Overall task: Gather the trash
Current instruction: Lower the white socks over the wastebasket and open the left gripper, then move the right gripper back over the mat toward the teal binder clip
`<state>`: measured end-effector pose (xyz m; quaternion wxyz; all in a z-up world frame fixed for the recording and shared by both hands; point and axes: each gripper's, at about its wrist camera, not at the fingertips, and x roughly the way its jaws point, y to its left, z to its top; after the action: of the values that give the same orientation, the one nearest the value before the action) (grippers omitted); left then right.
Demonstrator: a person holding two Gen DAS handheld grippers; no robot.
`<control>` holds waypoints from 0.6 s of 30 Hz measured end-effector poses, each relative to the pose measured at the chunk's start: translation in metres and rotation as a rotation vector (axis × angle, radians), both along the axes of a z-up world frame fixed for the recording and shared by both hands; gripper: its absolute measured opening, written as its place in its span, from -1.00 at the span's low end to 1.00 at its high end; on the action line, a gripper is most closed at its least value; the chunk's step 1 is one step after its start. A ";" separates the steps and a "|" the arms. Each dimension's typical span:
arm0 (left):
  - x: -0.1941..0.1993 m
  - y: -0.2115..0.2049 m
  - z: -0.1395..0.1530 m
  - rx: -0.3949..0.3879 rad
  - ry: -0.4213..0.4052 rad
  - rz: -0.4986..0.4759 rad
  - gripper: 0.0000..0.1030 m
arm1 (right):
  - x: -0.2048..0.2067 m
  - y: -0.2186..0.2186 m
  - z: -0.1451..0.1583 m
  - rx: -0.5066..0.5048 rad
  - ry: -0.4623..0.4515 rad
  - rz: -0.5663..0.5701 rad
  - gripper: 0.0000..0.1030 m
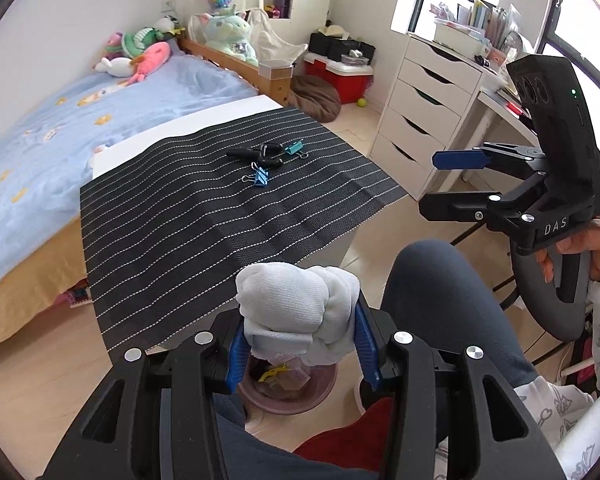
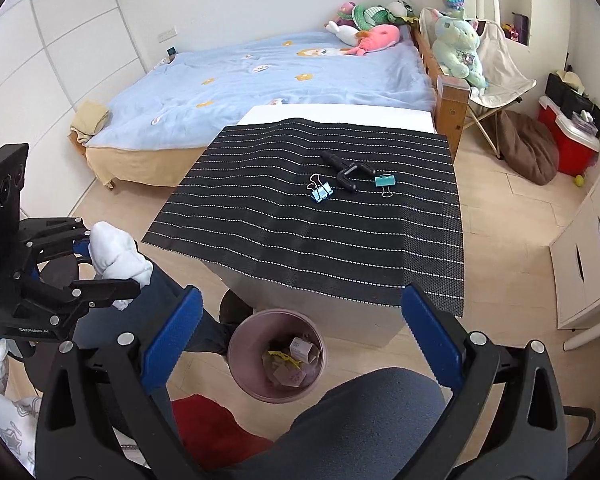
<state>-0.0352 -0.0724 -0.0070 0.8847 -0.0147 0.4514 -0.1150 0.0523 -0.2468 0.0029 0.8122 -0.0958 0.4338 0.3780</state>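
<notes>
The left tool is clamped on a white balled cloth, held above the pink bin on the floor beside the table. The right tool stands apart, empty, over the same bin. The cloth hides much of the bin's contents in the left view.

Black white-striped mat, pink bin

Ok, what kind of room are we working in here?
A bedroom, probably a child's: a bed with a blue quilt, plush toys piled at its head, and a white drawer unit by the window.
</notes>
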 end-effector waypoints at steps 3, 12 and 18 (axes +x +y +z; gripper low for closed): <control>0.001 -0.001 -0.001 -0.004 0.003 -0.011 -0.07 | 0.001 -0.001 -0.002 0.000 0.008 -0.003 0.90; 0.005 0.003 -0.009 -0.012 -0.003 0.012 0.74 | 0.005 -0.002 -0.003 0.002 0.012 -0.013 0.90; 0.005 0.012 -0.011 -0.001 -0.013 0.062 0.85 | 0.005 -0.002 -0.006 -0.001 0.018 -0.013 0.90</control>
<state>-0.0306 -0.0599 -0.0176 0.8908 -0.0286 0.4450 -0.0877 0.0570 -0.2487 -0.0028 0.8106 -0.0898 0.4419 0.3735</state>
